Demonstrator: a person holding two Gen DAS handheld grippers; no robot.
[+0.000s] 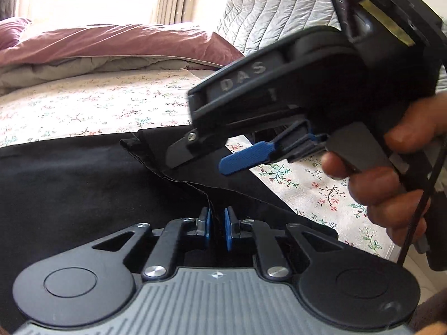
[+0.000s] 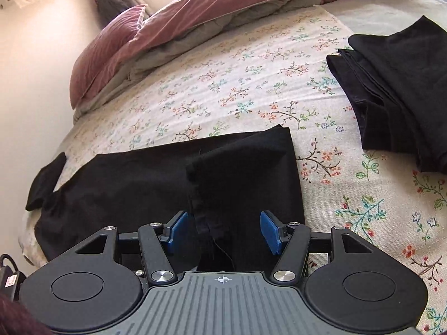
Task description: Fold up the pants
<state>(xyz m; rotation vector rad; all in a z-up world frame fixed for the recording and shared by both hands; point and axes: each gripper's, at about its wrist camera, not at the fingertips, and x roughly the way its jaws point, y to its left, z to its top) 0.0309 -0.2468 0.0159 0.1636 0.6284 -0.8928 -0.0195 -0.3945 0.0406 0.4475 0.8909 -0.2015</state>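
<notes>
- Right wrist view: floral bed (image 2: 251, 83), maroon duvet (image 2: 195, 16), window-lit room.
- Two garments: pants (image 2: 156, 176), folded pile (image 2: 399, 89).
- Left gripper (image 1: 216, 224) jaws pinched a pants seam; right gripper (image 2: 225, 231) jaws spread wide, empty.

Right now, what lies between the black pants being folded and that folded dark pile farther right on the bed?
Only bare floral bedsheet separates the pants from the folded dark pile; the right wrist view shows it.
</notes>
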